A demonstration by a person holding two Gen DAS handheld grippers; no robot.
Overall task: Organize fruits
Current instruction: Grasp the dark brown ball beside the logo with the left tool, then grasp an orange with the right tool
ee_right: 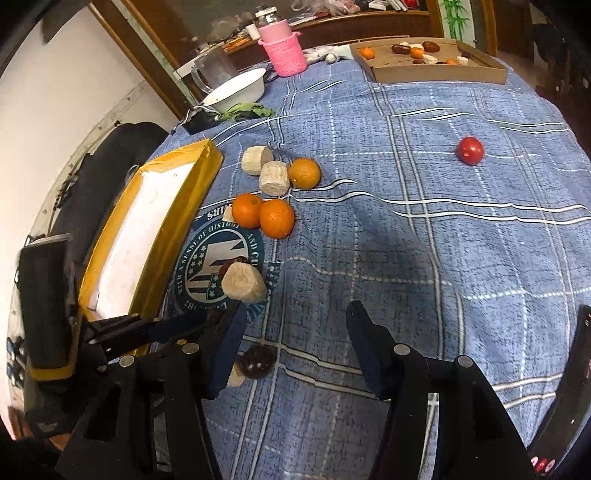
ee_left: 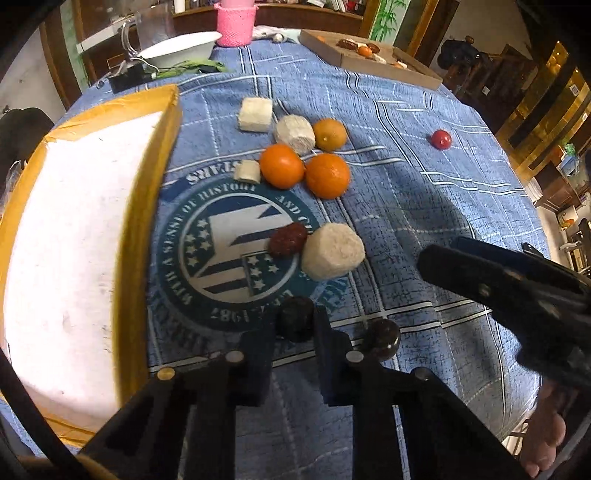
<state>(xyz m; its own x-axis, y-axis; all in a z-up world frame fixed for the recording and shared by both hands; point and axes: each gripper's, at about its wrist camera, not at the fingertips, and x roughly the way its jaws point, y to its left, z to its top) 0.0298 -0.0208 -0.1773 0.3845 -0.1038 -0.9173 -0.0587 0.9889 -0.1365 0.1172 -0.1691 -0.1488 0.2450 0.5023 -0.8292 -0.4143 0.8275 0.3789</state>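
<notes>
My left gripper [ee_left: 295, 321] is shut on a dark brown date [ee_left: 296, 317], just above the blue cloth. A second dark date [ee_left: 382, 338] lies right of it, also in the right wrist view [ee_right: 258, 360]. Three oranges [ee_left: 282, 166] [ee_left: 328, 175] [ee_left: 330, 134], several pale sugarcane chunks [ee_left: 332, 251] [ee_left: 294, 133], a red-brown date [ee_left: 287, 239] and a red tomato [ee_left: 441, 139] lie ahead. My right gripper [ee_right: 295, 321] is open and empty over bare cloth; it shows in the left wrist view [ee_left: 480, 273]. The left gripper shows at the left of the right wrist view [ee_right: 155, 326].
A yellow-rimmed white tray [ee_left: 147, 206] lies at the left. A cardboard box [ee_right: 436, 72] with fruit stands at the far right. A white bowl [ee_left: 177, 50], a glass pitcher [ee_right: 212, 70] and a pink knitted basket [ee_left: 236, 24] stand at the back.
</notes>
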